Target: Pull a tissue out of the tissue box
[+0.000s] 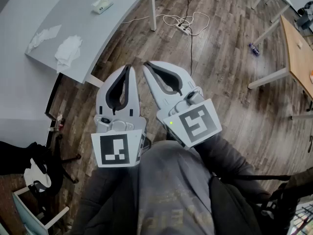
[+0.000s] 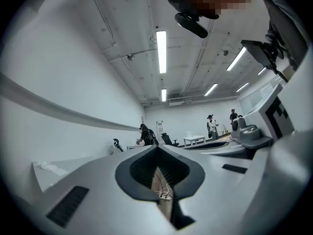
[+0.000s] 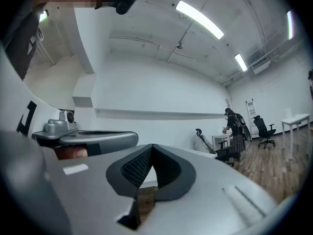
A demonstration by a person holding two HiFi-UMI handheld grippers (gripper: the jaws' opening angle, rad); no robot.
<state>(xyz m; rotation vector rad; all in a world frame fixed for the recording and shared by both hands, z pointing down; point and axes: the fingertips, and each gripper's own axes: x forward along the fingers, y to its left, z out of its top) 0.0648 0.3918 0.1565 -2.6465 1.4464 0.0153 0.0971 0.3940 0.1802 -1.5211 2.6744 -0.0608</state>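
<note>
L gripper (image 1: 130, 67) & R gripper (image 1: 145, 64) abreast, level, jaws pressed together, empty, well apart from tissue box (image 1: 102, 4).

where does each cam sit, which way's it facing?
Head view: on the head, facing steeply down; left gripper, right gripper, sleeves, tissue box.
Left gripper view: on left gripper, level along its shut jaws into the room; right gripper alongside.
Right gripper view: on right gripper, likewise; left gripper alongside.
Shared: both gripper views show the ladder.

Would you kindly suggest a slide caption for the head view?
Left gripper and right gripper shut and empty above the wood floor; tissue box sits on the grey table with crumpled tissues.
</note>
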